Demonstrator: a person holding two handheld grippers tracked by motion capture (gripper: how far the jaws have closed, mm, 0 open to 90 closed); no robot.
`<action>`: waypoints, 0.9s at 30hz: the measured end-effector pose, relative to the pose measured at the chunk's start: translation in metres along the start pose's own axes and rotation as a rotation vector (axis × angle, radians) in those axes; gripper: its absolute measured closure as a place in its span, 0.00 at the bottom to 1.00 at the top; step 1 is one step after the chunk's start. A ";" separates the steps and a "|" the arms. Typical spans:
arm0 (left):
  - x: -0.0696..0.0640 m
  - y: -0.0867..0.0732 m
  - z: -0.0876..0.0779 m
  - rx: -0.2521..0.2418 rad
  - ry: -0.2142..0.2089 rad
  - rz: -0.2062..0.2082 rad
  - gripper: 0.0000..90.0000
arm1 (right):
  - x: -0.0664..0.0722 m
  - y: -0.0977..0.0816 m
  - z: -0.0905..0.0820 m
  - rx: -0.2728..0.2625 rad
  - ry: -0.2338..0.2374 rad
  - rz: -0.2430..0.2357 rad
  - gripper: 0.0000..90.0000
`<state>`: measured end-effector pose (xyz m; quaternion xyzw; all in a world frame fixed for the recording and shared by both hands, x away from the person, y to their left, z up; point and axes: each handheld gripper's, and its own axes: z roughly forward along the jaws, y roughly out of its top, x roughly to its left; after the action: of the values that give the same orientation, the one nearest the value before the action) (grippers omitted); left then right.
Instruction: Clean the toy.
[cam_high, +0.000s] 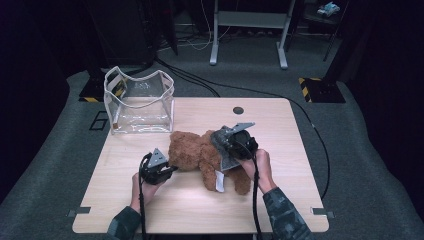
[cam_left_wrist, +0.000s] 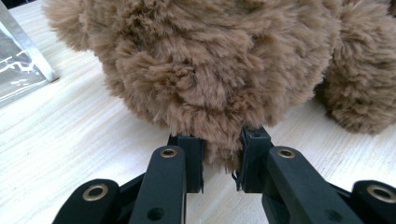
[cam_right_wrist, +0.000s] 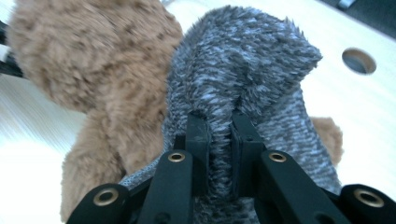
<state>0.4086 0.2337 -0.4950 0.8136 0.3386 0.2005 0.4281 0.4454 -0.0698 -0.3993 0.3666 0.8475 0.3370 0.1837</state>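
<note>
So this looks like the dressing-the-bear job, and by my read it's somewhere in the middle. The brown teddy bear (cam_high: 200, 155) is lying on the wooden table (cam_high: 125, 210), roughly in the middle and a bit toward the person's side, head toward the left gripper (cam_high: 167, 170). That gripper has its jaws pinched in on a tuft of fur at the edge of the bear's head, fur squeezed between the pads in the left gripper view, so it's basically anchoring the toy. The right gripper (cam_right_wrist: 219, 140) is clamped nearly shut on a fold of a grey fuzzy garment (cam_right_wrist: 252, 79) and has it bunched up over the bear's body (could be a little sweater or vest, can't tell which). What's done, as far as I can see: the grey piece is draped on the torso. What's left: I can't see any arm or head actually through an opening, so pulling it properly on still seems ahead. The clear plastic bag (cam_high: 140, 102) stands open at the far left corner, well apart from the bear. As for writing: there's a white sewn-in tag (cam_high: 219, 181) near the bear's leg and some faint print on the bag, both too small to read.
</note>
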 end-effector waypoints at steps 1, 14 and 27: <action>0.000 0.001 0.000 0.005 -0.005 -0.006 0.84 | 0.003 0.002 -0.002 -0.017 0.008 -0.001 0.89; 0.002 0.002 0.004 0.009 -0.014 -0.021 0.84 | 0.083 0.039 0.024 -0.091 0.206 -0.160 0.89; 0.006 -0.003 0.003 -0.001 -0.024 -0.047 0.84 | 0.051 0.013 0.025 -0.006 0.055 -0.142 0.90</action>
<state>0.4139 0.2378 -0.4993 0.8075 0.3523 0.1810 0.4370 0.4323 -0.0144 -0.4112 0.2956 0.8750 0.3356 0.1851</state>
